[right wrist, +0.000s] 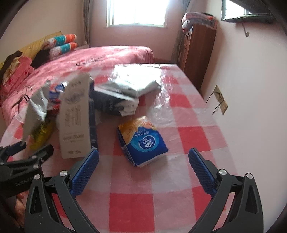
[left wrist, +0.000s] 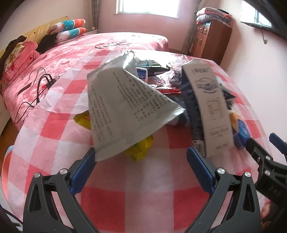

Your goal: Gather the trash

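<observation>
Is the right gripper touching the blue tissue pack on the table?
Apart. In the right wrist view the open right gripper has bare checked cloth between its fingertips and the tissue pack, which lies beyond them.

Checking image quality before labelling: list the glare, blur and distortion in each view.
Left wrist: window blown out, grey paper and tall box motion-blurred, fisheye bends the table. Right wrist: glare on the plastic cover, blurred box, tissue pack sharper.

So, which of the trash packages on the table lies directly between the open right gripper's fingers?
The blue Vinda tissue pack, lying alone on the checked tablecloth. The tall grey carton stands left of the right gripper.
</observation>
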Tool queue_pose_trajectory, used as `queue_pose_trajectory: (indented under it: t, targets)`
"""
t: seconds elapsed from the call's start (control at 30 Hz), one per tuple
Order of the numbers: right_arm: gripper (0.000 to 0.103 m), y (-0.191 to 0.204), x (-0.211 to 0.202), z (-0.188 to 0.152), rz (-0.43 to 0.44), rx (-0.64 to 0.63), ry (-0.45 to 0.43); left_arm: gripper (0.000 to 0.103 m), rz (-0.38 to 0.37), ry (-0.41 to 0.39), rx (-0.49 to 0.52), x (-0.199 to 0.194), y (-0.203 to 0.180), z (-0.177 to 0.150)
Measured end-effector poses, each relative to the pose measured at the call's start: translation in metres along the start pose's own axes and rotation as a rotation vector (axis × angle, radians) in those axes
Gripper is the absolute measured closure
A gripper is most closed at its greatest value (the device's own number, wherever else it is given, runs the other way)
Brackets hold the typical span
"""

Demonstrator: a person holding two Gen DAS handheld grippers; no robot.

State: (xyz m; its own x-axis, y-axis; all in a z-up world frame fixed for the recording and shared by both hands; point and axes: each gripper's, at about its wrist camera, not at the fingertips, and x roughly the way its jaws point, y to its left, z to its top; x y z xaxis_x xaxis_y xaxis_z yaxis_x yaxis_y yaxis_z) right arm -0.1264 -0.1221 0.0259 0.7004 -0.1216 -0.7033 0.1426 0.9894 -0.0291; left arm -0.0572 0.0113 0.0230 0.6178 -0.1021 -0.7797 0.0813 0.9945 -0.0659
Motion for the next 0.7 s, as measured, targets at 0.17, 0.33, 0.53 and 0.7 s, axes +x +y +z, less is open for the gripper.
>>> queue_pose_trajectory:
  t: [0.17,0.33,0.53,0.7]
  targets:
    - [0.004,0.002,-0.027,0.003,0.010,-0.007,-0.073,0.003,0.009,-0.041,0.020,-0.027,0.001,-0.003]
    - [0.004,0.009,-0.055,0.005,0.010,-0.025,-0.129,0.003,0.028,-0.103,0.049,-0.061,0.003,-0.005]
    - [0.004,0.019,-0.083,0.003,-0.003,-0.065,-0.187,0.003,0.024,-0.152,0.030,-0.091,0.011,-0.008]
    - [0.004,0.025,-0.105,0.004,-0.019,-0.079,-0.231,0.003,0.013,-0.174,-0.007,-0.107,0.020,-0.009]
